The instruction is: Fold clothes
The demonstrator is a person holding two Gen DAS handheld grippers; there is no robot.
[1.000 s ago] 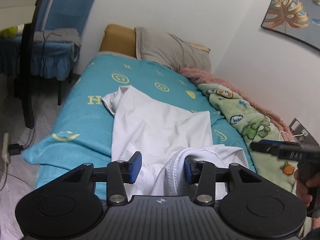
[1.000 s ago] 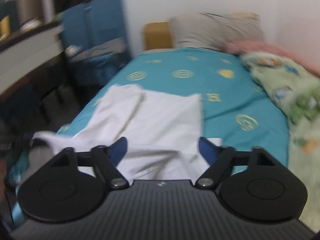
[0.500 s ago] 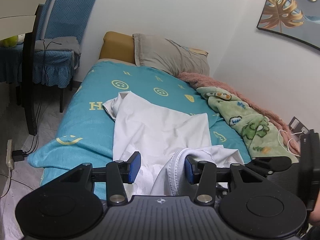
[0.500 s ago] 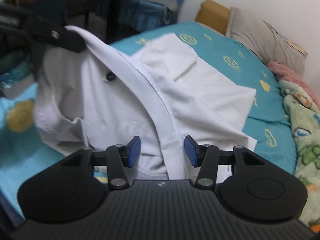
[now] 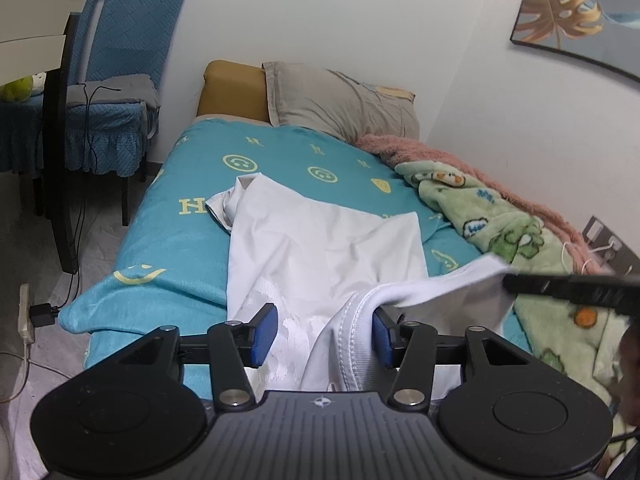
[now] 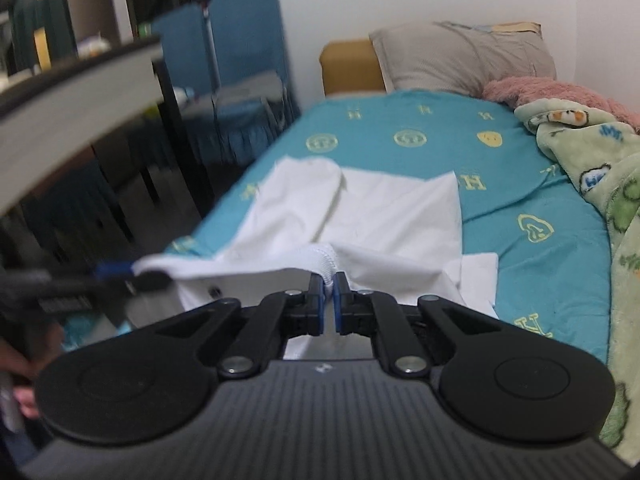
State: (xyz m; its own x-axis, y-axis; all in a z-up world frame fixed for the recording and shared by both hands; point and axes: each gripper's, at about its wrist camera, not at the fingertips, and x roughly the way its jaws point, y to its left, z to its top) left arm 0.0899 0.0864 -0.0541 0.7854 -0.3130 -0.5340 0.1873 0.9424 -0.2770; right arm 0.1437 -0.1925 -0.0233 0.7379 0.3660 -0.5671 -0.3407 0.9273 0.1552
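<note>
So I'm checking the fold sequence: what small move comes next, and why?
Probably close the left claw on the shirt collar: its jaws stand open around the ribbed edge, while the right claw is already shut on the shirt.

teal bedsheet (image 5: pixel 168 248) | grey pillow (image 5: pixel 340 100) | green blanket (image 5: pixel 500 220) | blue chair (image 5: pixel 132 40)

The right gripper (image 6: pixel 328 300), wide open half a second ago with the white shirt (image 5: pixel 320 248) lying loose between its fingers, is now closed on the ribbed collar (image 6: pixel 322 260). Its view has swung from looking down on the raised shirt to looking along the bed (image 6: pixel 520 184) toward the pillow end. In the left wrist view, a flap of the shirt now lifts off the bed's near right edge, pinched by that gripper (image 5: pixel 508 280).
</note>
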